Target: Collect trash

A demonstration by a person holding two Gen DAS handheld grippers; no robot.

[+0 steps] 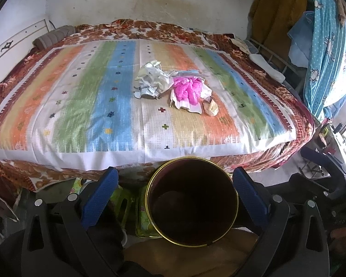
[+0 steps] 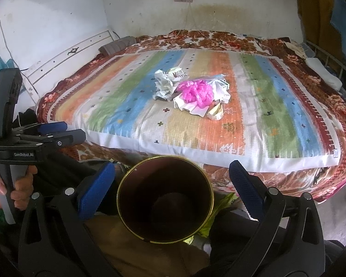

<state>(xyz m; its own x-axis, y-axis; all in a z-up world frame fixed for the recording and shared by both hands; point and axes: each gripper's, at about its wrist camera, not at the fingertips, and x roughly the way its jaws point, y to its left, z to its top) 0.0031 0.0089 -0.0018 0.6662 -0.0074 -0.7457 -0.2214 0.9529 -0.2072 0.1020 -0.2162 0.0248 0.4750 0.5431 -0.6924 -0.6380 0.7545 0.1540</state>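
Striped cloth in orange, green, blue and white covers most of the bed (image 1: 57, 106), laid over a brown floral blanket (image 1: 16, 168). At the bed's near edge, below both cameras, stands a dark bucket (image 1: 191, 205) with a brass-coloured rim, its mouth facing up; something rounded lies in its bottom, too dark to identify. The trash sits well apart from it, in the middle of the cloth: a crumpled whitish paper wad (image 1: 152, 78), touching on its right a pink plastic bag (image 1: 188, 90) bunched on white paper, with a small tan scrap (image 1: 211, 109) just beside that.

Both tools hold nothing. The left tool (image 1: 175, 184) and the right tool (image 2: 171, 180) each stand wide open, blue pads framing the bucket's rim without touching it.

My judgement on risks: the pieces are light and loosely piled, so pinching one could drag or scatter its neighbours. Thin plastic may slip from the pads on the long carry back and drop short of the bucket. Nudging the bucket's rim could tip it.
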